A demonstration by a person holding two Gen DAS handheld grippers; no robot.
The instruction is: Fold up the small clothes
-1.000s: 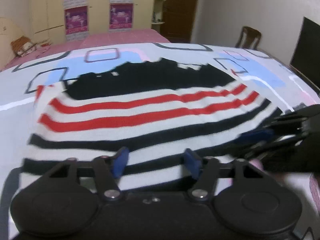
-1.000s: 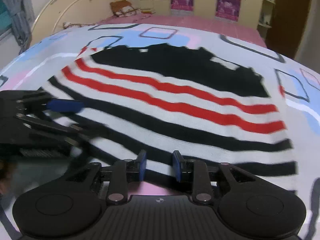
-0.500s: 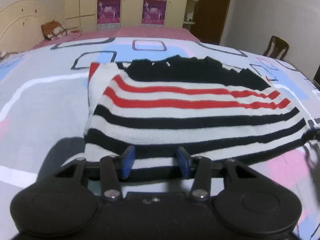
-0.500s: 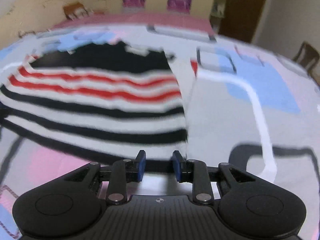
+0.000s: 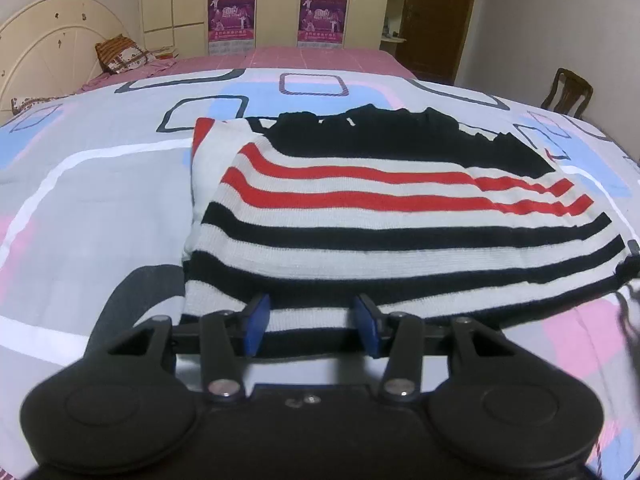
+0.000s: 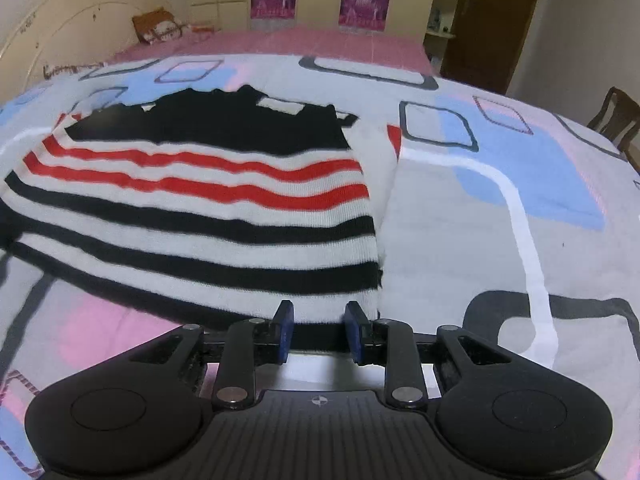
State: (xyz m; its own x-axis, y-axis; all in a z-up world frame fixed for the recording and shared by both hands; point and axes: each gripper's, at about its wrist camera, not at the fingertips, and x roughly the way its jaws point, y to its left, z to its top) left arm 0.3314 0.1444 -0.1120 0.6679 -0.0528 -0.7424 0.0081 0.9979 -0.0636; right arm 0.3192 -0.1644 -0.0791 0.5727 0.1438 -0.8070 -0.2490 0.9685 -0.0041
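A small knit sweater [image 5: 380, 216] with black top, red stripes and black stripes on white lies folded flat on the patterned bedsheet [image 5: 100, 200]. It also shows in the right wrist view [image 6: 208, 208]. My left gripper [image 5: 310, 320] is open and empty at the sweater's near left hem. My right gripper [image 6: 319, 324] is open and empty at the sweater's near right corner. Neither holds the cloth.
The bed has a cream headboard [image 5: 44, 44] and a pillow [image 5: 120, 52] at the far left. Wardrobes with purple posters [image 5: 322, 16] stand behind. A wooden chair [image 5: 568, 92] stands to the right, also in the right wrist view [image 6: 616, 120].
Both grippers have moved apart: the left one to the sweater's left part, the right one to its right corner. The sweater lies still.
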